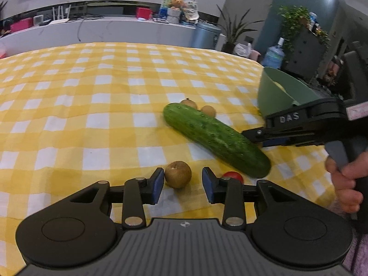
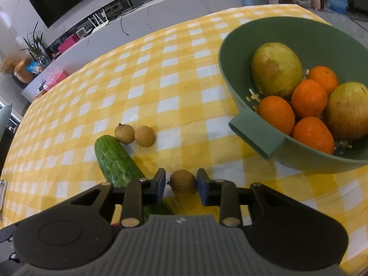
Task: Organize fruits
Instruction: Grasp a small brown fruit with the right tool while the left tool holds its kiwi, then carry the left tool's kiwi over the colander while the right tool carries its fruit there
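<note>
1. My left gripper (image 1: 183,185) stood narrowly open around a small brown fruit (image 1: 178,174); its pads looked just clear, so I judged nothing gripped.
2. My right gripper (image 2: 181,185) bracketed another brown fruit (image 2: 183,182); contact I could not tell.
3. The cucumber (image 1: 215,138) lay beyond the left jaws.
4. The green bowl (image 2: 257,133), already holding fruit, sat right of the right jaws, presumably the destination.

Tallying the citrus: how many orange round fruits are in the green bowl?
4 round orange fruits, all in the green plastic bowl: one nearest its handle, one central, one behind that, one at the front. Others may hide underneath.
</note>
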{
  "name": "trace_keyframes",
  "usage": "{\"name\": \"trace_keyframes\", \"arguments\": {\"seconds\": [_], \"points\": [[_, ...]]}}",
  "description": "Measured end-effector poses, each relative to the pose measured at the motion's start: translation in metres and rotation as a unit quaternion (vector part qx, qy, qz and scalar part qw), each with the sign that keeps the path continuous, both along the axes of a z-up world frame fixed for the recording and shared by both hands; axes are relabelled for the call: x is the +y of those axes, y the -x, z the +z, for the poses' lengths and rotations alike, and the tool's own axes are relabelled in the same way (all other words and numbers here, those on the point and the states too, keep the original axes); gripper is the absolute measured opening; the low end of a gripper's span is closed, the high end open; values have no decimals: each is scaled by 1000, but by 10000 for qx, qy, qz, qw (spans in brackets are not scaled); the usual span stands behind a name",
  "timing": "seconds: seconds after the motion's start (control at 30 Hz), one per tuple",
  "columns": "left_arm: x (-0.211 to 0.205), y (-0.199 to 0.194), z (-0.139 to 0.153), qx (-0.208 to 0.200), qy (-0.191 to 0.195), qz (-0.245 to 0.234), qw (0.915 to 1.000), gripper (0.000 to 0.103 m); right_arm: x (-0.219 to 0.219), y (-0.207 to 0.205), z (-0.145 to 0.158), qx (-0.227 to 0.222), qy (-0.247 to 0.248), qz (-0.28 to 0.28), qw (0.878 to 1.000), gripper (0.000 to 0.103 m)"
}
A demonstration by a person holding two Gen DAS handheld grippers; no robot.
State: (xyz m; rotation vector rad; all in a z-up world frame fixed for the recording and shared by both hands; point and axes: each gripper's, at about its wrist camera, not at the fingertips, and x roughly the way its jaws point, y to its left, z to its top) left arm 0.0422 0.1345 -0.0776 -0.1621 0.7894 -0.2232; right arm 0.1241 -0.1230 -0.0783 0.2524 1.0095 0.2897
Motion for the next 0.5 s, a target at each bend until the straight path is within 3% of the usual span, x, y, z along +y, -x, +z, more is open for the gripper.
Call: {"name": "trace_keyframes", "arguments": {"seconds": [0.17,0.27,0.5], "points": [[-9,2,-4,-186,-350,93,9992,41,0,1,0,-16,6,-23,10000,25],[-10,1,-3,-164,-411,143,9989,31,-1,1,0,-3,-18,-56,10000,25],[-1,3,2,-160,-16,260,9995,30,-4,2,2,-30,-84,-115,9999,25]]}}
